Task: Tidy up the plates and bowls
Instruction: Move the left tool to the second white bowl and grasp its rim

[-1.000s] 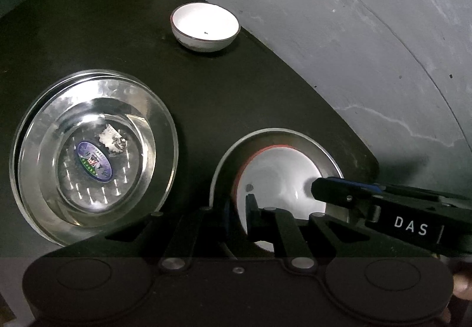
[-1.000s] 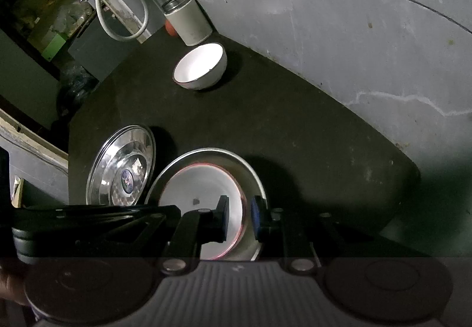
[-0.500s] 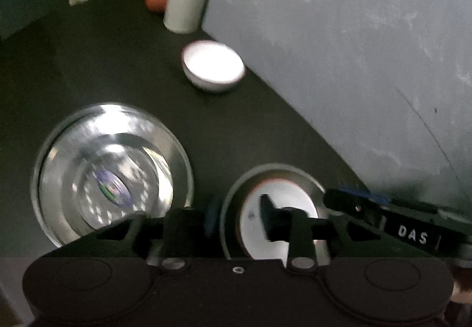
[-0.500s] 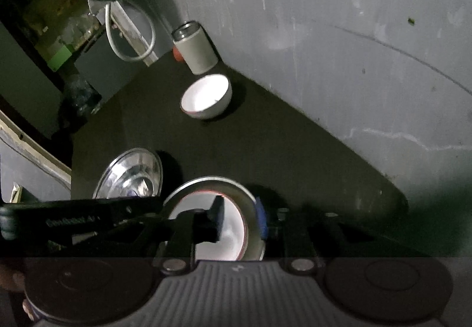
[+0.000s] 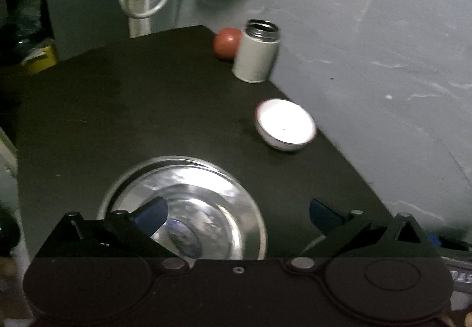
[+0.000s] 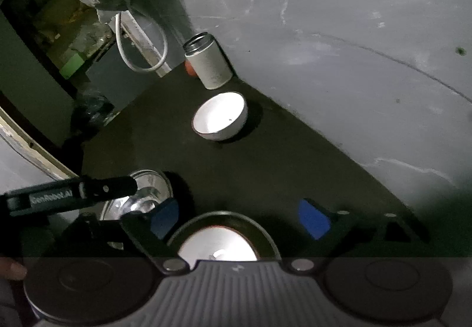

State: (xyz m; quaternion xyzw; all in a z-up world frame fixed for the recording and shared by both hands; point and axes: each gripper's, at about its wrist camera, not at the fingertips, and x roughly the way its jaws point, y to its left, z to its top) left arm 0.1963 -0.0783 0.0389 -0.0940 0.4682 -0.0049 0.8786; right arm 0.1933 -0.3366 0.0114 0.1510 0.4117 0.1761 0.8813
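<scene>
Letting go, I had spread both my left gripper (image 5: 237,216) and right gripper (image 6: 239,216) wide, holding nothing, where a second earlier each pinched the red-rimmed bowl (image 6: 218,247). That bowl sat nested in its steel plate (image 6: 267,240), beside the larger steel plate (image 5: 183,209). Beyond it, the white bowl (image 5: 285,124) waited unstacked, probably next.

Light: dim overall, a harsh source from the camera side.
Glare: white bowl (image 5: 285,124) blown out; steel plate (image 5: 188,209) glints.
Shadows: dark pool beside the bowl on the black table (image 6: 265,167).
Blur: left wrist view smeared; right sharper.
Edges: fisheye bending, black corners.
</scene>
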